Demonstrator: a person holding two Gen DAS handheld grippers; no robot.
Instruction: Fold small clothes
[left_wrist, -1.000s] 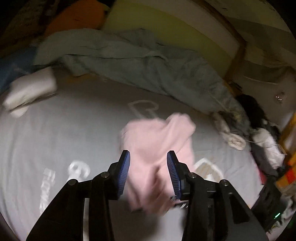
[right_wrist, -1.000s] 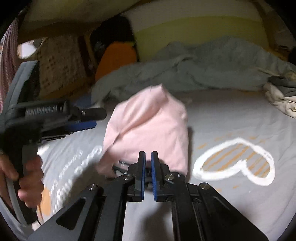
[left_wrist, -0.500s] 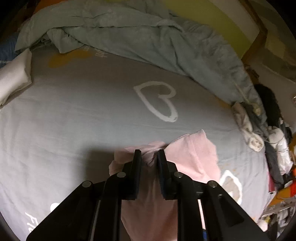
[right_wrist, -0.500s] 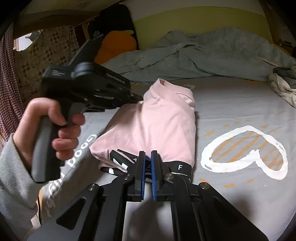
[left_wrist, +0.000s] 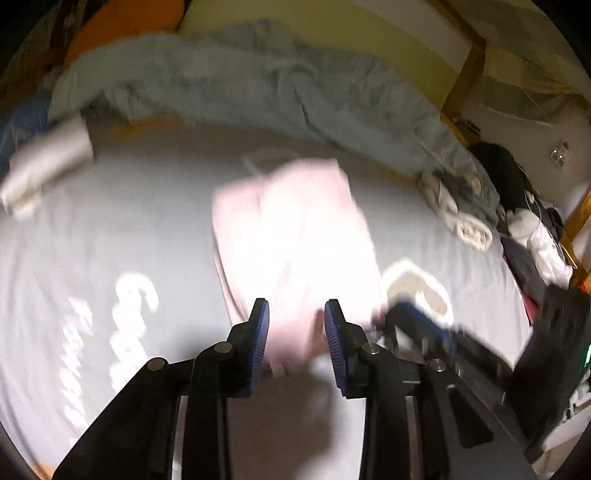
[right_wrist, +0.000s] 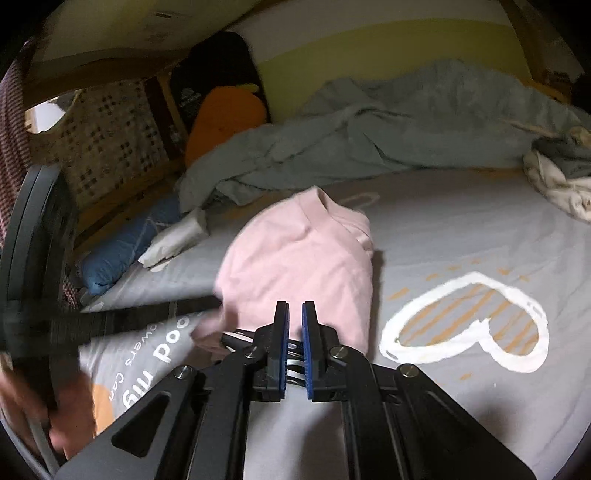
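A folded pink garment (left_wrist: 295, 236) lies on the grey bedsheet (left_wrist: 140, 206); it also shows in the right wrist view (right_wrist: 299, 266). My left gripper (left_wrist: 296, 321) is open just above the garment's near edge, and this view is blurred. My right gripper (right_wrist: 295, 325) is shut at the garment's near edge, where a black-and-white printed hem (right_wrist: 236, 338) sits beside its jaws; it seems pinched on that edge. The right gripper also shows at the lower right of the left wrist view (left_wrist: 424, 325).
A rumpled grey-green duvet (right_wrist: 388, 136) lies across the back of the bed. A white folded cloth (left_wrist: 48, 166) and a blue one (right_wrist: 122, 251) lie at the left. Pale crumpled clothes (right_wrist: 561, 184) sit at the right edge. An orange pillow (right_wrist: 221, 122) leans against the headboard.
My left gripper has opened and pulled back from the pink garment, which it was pinching half a second ago. The garment now lies folded on the sheet. My right gripper stays shut at the hem.
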